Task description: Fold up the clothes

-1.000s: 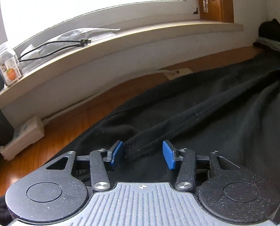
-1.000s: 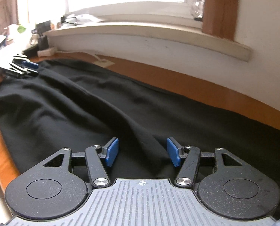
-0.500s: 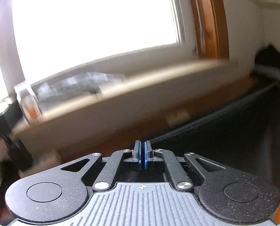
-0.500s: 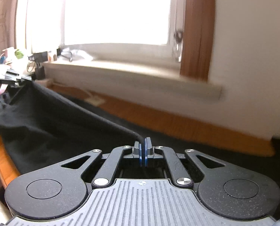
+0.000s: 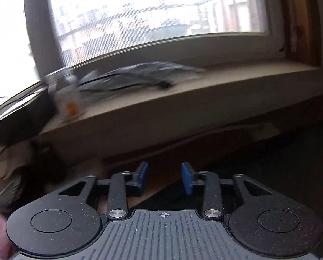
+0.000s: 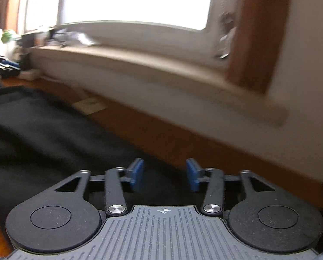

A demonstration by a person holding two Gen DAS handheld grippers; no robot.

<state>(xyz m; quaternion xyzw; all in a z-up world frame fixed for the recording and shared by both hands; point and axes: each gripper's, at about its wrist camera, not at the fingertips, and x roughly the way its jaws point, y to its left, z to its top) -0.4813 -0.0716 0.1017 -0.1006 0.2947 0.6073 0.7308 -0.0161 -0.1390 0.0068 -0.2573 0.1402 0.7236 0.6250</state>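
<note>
A black garment [image 6: 42, 134] lies spread on the wooden table [image 6: 183, 143]; in the left wrist view it shows dark at the right [image 5: 280, 169]. My left gripper [image 5: 164, 178] hovers over the garment's edge with its jaws opening and nothing between the blue pads. My right gripper [image 6: 164, 174] hangs above the cloth, its jaws opening too, and its pads hold nothing. Both views are blurred by motion.
A windowsill [image 5: 183, 95] runs along the far wall, bearing a small bottle [image 5: 71, 99], a plastic bag with a black cable [image 5: 144, 75] and dark items at the left [image 5: 16, 121]. A paper slip [image 6: 89, 106] lies on the table. Clutter sits far left [image 6: 3, 65].
Both grippers pinched the black cloth and lifted it half a second ago. Now both have let go, their jaws stand apart, and the cloth lies below them.
</note>
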